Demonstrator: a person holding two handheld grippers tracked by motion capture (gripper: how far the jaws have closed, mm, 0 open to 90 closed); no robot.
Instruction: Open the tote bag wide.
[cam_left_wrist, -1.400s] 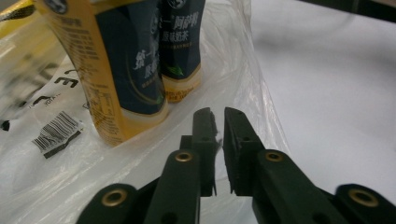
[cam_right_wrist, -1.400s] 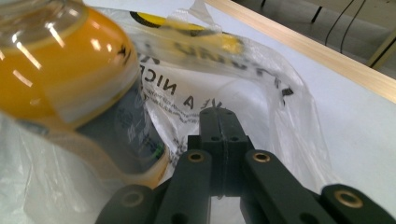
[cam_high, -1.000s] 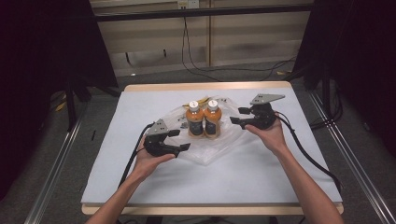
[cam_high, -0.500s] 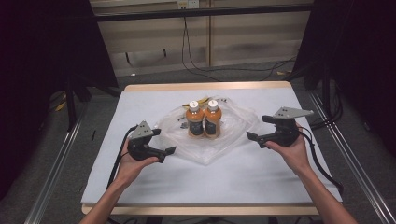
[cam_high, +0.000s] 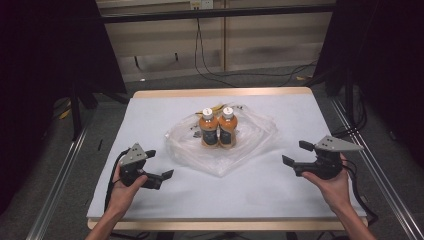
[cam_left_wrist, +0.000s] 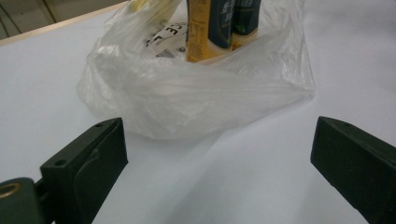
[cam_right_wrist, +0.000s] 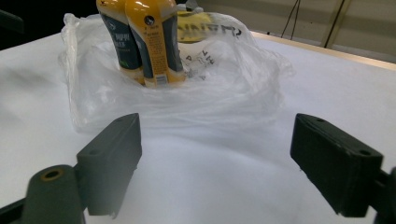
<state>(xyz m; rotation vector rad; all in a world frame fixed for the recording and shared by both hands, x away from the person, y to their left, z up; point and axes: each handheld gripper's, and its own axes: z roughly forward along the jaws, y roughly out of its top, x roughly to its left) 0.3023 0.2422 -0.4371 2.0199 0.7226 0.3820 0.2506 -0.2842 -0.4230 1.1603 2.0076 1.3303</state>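
Two orange drink bottles (cam_high: 219, 127) with white caps stood upright, touching each other, in the middle of the white table (cam_high: 150, 115), a little to the far side. They stood on a crumpled clear plastic bag (cam_high: 250, 145). Their labels were dark blue and yellow; the writing on them and the black print on the bag were too blurred to read. The left gripper (cam_high: 159, 167) was near the bag's left edge, its jaws spread and empty after opening. The right gripper (cam_high: 296, 154) was well apart at the right, jaws wide with nothing between them.
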